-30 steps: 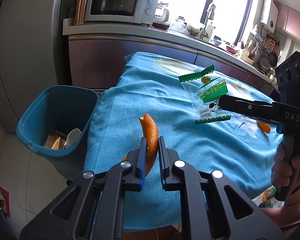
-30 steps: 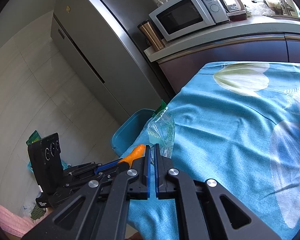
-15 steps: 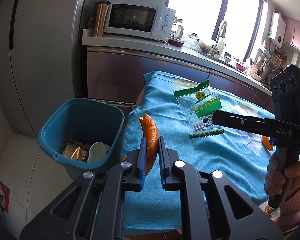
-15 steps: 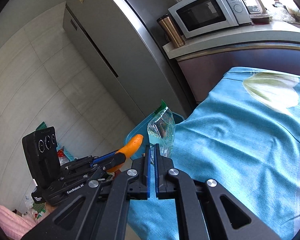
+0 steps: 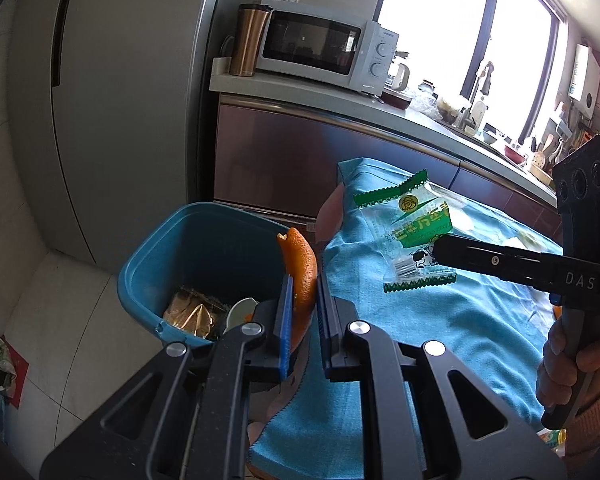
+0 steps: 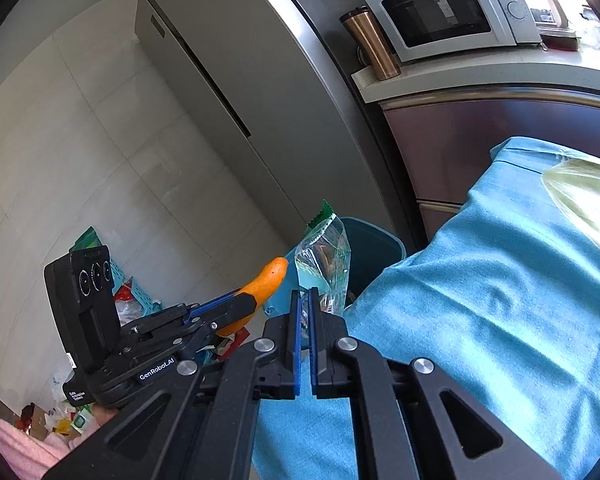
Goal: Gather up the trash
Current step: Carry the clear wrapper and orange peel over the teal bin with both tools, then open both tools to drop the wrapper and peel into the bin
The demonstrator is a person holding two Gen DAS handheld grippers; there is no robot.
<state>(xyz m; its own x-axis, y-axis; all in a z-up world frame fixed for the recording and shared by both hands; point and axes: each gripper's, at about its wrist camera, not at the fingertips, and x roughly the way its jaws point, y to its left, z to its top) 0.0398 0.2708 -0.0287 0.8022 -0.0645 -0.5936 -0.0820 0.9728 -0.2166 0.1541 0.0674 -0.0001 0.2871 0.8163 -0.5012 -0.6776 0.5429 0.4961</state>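
Upright between the blue pads of the left gripper (image 5: pixel 302 300), an orange peel (image 5: pixel 302 280) sits clamped, its tip poking above them beside the bin (image 5: pixel 172 256). Meanwhile the right gripper (image 6: pixel 305 304) pinches a clear wrapper (image 6: pixel 324 256) by its lower edge, over the tablecloth's (image 6: pixel 480 300) edge near the bin.

The right gripper (image 6: pixel 304 300) pinches a clear wrapper (image 6: pixel 323 258) with a green edge. Beside it, the left gripper (image 6: pixel 242 306) holds an orange peel (image 6: pixel 269 280). A blue bin (image 6: pixel 374 250) sits behind, next to the blue tablecloth (image 6: pixel 480 300).
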